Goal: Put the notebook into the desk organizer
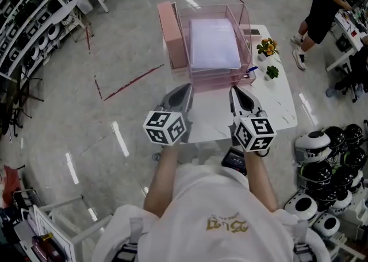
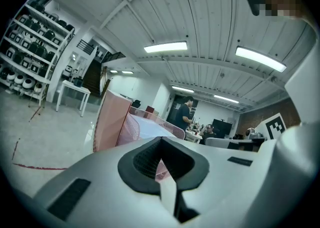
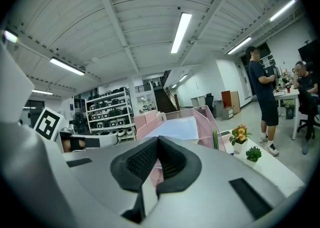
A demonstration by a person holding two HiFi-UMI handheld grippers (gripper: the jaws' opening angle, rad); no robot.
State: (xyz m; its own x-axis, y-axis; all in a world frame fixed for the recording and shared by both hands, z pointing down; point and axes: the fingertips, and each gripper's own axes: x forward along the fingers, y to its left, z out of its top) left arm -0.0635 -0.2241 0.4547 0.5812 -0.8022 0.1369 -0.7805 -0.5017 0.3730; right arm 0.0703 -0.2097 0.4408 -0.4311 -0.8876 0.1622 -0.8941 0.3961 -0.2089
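Left gripper [image 1: 187, 87]: jaws fully together, nothing held, over near table [image 1: 279, 108] edge.
Right gripper [image 1: 233, 89]: likewise closed, empty.
Notebook [image 1: 214, 42]: flat in top tray of organizer [image 1: 245, 32], apart from both grippers.

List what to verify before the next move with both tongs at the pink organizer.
1. Left tongs shut with nothing between them: ok.
2. Right tongs shut with nothing between them: ok.
3. Both tongs held short of the desk organizer, not touching it: ok.
4. Notebook in the organizer: a pale flat pad lies in the top tray, but whether it is the notebook: cannot tell.
5. Potted plants stand on the table to the right of the organizer, apart from the right tongs: ok.
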